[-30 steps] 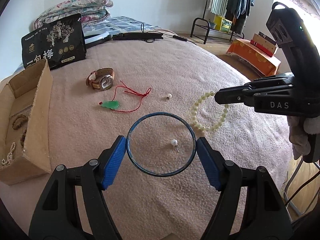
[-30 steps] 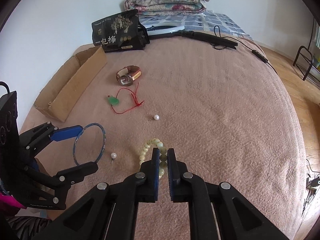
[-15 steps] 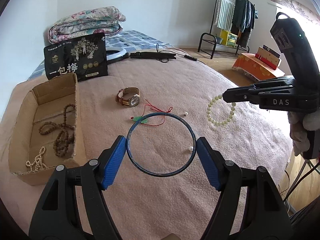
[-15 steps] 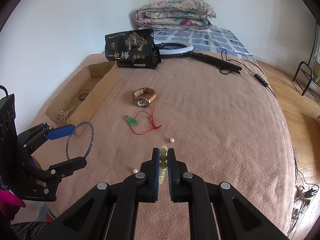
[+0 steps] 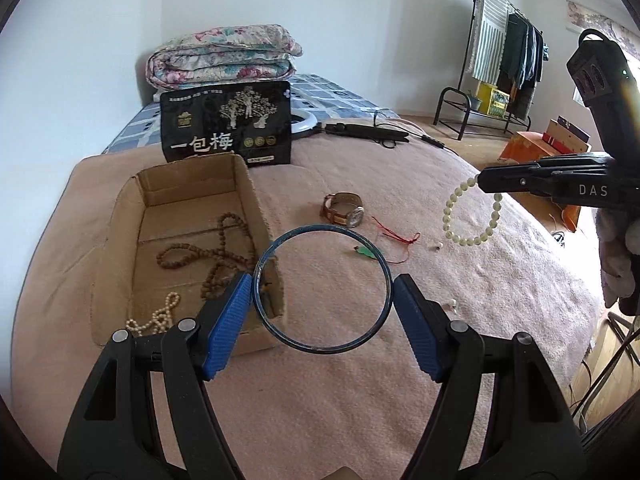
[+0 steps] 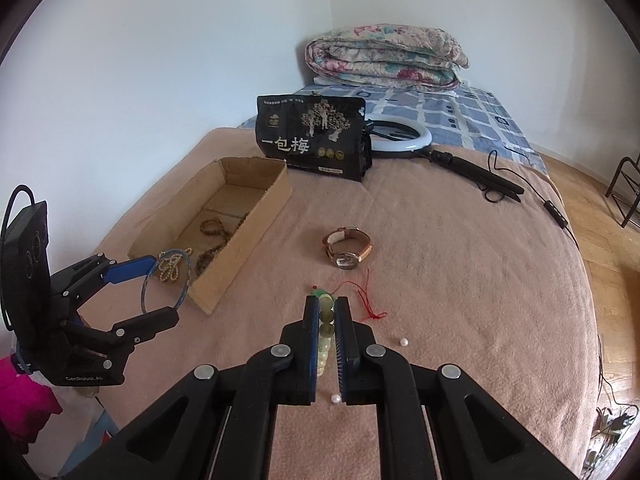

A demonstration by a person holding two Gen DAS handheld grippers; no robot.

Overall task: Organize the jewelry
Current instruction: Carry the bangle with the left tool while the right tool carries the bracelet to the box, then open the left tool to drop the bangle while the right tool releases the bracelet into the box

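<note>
So we've got the blue bangle [image 5: 321,290] pinched across its width between the left gripper [image 5: 322,312] pads, jaws spread wide to fit it, and it's hanging in the air right at the near corner of the cardboard box [image 5: 256,208]. On the other side, the right gripper [image 6: 327,334] is clamped tight on the pale bead bracelet [image 5: 472,216], which dangles as a loop well above the blanket [image 5: 360,400] and off to the right of the box.

The box already has the brown bead strand [image 5: 208,252] and a small pearl string [image 5: 154,316] in it. Left out on the blanket: the watch [image 5: 344,210], the green pendant on its red cord [image 5: 394,236], and two loose pearl studs [image 6: 404,342].

For the drop, we'd say carry the bangle fully past the box wall before letting go, since a rigid ring that clips the edge will likely roll off. Go low over an open patch of the floor, then release. Same for the bracelet: lower it until the loop pools inside, then let go so it doesn't snag on the rim.
</note>
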